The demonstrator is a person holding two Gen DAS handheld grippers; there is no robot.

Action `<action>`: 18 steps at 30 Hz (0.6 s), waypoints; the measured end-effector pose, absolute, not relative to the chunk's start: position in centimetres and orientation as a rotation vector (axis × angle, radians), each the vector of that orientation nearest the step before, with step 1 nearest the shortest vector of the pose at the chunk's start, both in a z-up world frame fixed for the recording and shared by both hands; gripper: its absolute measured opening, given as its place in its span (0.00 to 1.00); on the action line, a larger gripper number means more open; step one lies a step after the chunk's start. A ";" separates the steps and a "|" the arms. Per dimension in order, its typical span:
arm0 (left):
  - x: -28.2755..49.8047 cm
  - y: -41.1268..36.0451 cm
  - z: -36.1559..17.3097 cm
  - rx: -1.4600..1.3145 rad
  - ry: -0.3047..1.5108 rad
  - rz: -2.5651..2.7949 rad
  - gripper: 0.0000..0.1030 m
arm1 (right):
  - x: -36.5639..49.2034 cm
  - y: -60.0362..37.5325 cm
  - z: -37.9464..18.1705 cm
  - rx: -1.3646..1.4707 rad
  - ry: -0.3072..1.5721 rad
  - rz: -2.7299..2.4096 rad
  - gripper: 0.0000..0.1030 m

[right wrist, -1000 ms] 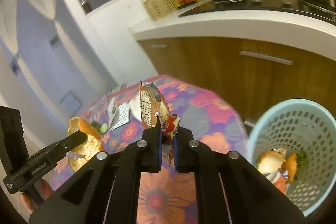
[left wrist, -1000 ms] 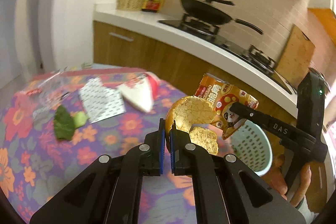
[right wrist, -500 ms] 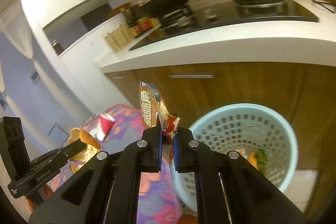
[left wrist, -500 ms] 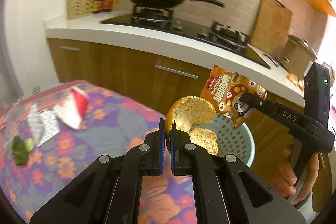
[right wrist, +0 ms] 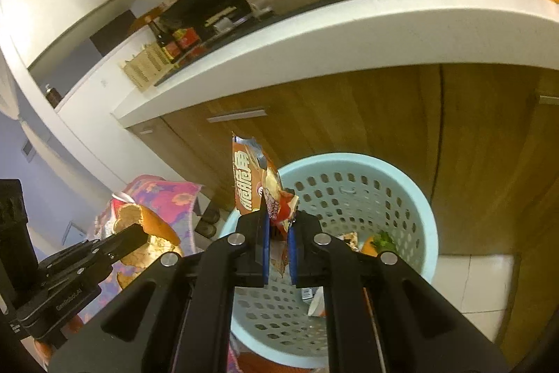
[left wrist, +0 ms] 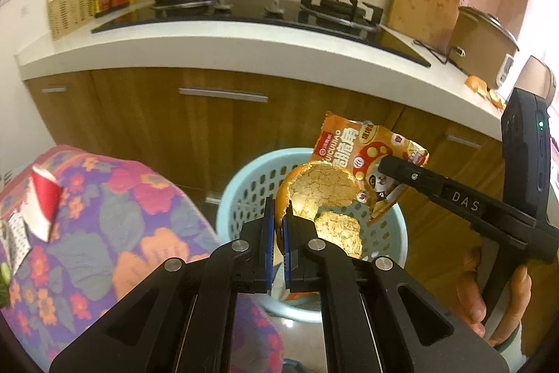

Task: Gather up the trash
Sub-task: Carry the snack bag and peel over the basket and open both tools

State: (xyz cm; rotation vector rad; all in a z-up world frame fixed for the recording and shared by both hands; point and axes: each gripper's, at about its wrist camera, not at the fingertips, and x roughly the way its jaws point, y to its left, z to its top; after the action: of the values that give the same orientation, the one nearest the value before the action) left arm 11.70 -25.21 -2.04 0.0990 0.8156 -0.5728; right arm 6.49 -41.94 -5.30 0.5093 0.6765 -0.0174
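Left gripper pinches an orange peel by its edge, the jaws pressed together on the rind; the pale inner pith faces the camera, and a second lobe of peel hangs just below the first. Right gripper pinches a snack bag at its lower end, the jaws nearly closed on the crumpled foil, the bag standing upright above the fingertips.

Directly ahead of and below both grippers stands the basket, a pale blue perforated bin on the floor in front of the wooden cabinets. In the right wrist view its floor already holds scraps: a bit of orange, some green leaf and paper. In the left wrist view the peel lies over the basket's mouth, with the bag just to its right and slightly above. The right gripper's bag sits over the near rim, not quite over the centre.

To the left of the left gripper is the table with its floral cloth; a red-and-white carton lies on it, so more trash is left to gather.

Step in hand, by judgement: the carry is done and both pieces are at the drop point. The next move calls for opening each pair of jaws over the basket's mouth. The right gripper may first need to reach a little forward, since a light, flat bag could catch the rim or drift outside.
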 end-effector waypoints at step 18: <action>13.5 -28.5 -4.7 0.131 0.875 -0.574 0.23 | 8.2 -43.6 -9.0 0.541 0.805 -0.071 0.28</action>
State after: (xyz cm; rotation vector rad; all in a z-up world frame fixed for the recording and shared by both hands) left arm 13.52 -28.46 -4.68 0.1311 0.8747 -0.5738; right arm 8.24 -43.60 -9.05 0.5408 0.8054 -0.0706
